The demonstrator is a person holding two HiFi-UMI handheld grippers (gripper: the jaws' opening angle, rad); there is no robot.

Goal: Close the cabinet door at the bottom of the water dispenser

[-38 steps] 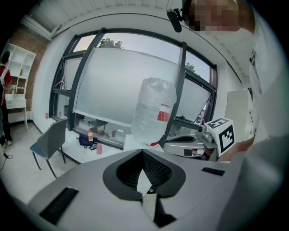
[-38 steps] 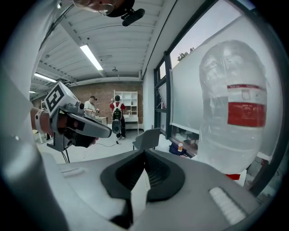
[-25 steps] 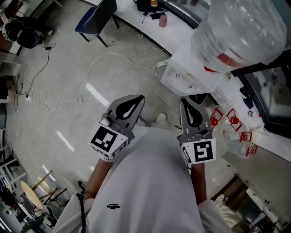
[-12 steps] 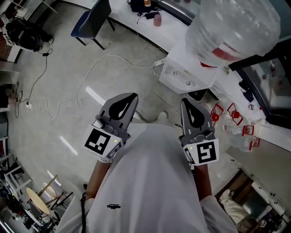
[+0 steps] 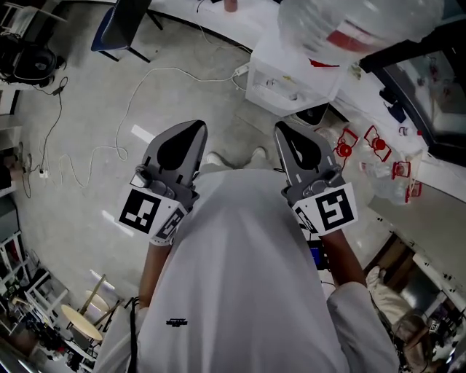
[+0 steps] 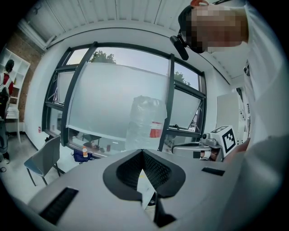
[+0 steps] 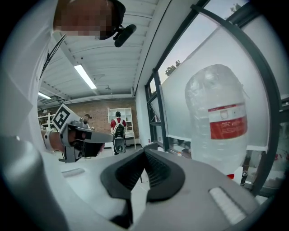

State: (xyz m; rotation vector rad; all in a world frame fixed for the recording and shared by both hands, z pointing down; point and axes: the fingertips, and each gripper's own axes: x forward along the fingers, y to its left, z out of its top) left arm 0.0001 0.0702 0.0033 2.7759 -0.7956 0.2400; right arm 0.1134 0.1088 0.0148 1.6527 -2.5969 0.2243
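The white water dispenser (image 5: 291,80) stands at the top of the head view, with its clear bottle (image 5: 357,22) on top. From above, its bottom cabinet door is hidden. My left gripper (image 5: 195,127) and right gripper (image 5: 281,128) are held side by side in front of the person's body, short of the dispenser and apart from it. Both are shut with nothing between the jaws. In the left gripper view the closed left gripper (image 6: 142,151) points toward the bottle (image 6: 146,122). In the right gripper view the closed right gripper (image 7: 145,151) has the bottle (image 7: 219,122) to its right.
A white cable (image 5: 145,87) runs across the floor to a power strip (image 5: 240,71) by the dispenser. A blue chair (image 5: 116,29) stands at the far left. Red-handled items and clear plastic (image 5: 375,149) lie right of the dispenser. A dark object (image 5: 313,114) sits at its foot.
The head view has tipped, so the dispenser and bottle have slid toward the top edge. Both grippers sit a little higher in the frame, still shut and side by side.
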